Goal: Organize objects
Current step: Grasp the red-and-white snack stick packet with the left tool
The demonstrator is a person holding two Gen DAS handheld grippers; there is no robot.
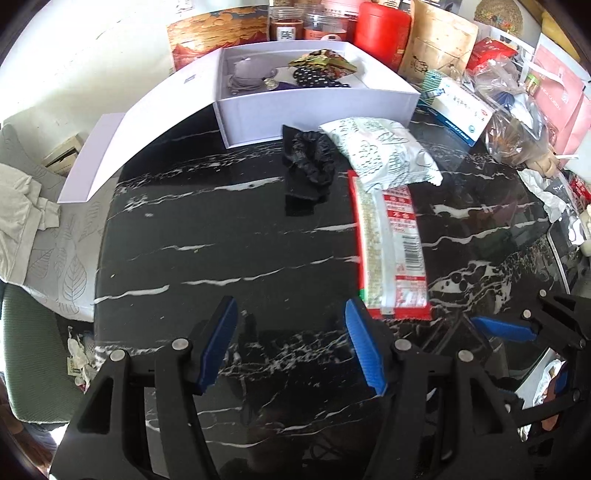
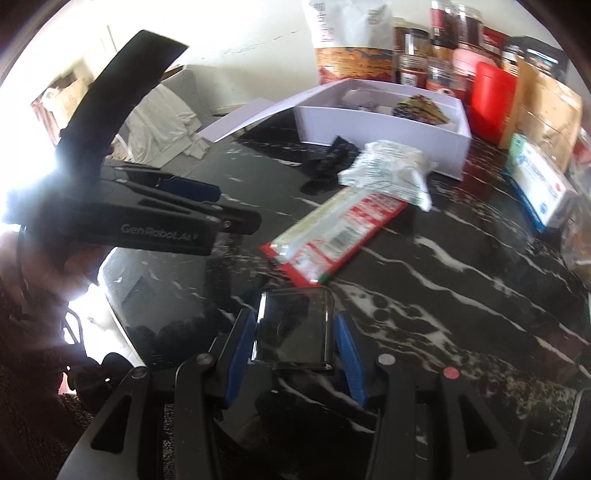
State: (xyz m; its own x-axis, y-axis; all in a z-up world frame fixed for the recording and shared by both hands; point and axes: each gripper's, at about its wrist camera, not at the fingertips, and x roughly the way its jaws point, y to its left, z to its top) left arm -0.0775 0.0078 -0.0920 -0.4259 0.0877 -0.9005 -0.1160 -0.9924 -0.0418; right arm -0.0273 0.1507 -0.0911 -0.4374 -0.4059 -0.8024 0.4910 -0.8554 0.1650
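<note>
1. Packets lie near the middle of the black marbled table: we see a long red-and-white packet with a barcode, flat on the top, and a white printed pouch lying over its far end.
2. Just beside the pouch, on its left in the left wrist view, we see a crumpled black cloth, close to the front wall of the white box.
3. The white box stands open at the far side of the table, its lid folded out flat to the left; inside we make out a grey item, a gold-and-green wrapper and something dark with white dots.
4. Our left tongs are spread about halfway, with only bare table between the blue pads; the right pad sits just beside the near end of the red-and-white packet, and we cannot tell whether it touches.
5. Our right tongs pinch a small dark glossy case with rounded corners, a blue pad against each side, low over the table's near part.
6. Jars, a red canister and boxes crowd the table's far edge behind the box.
</note>
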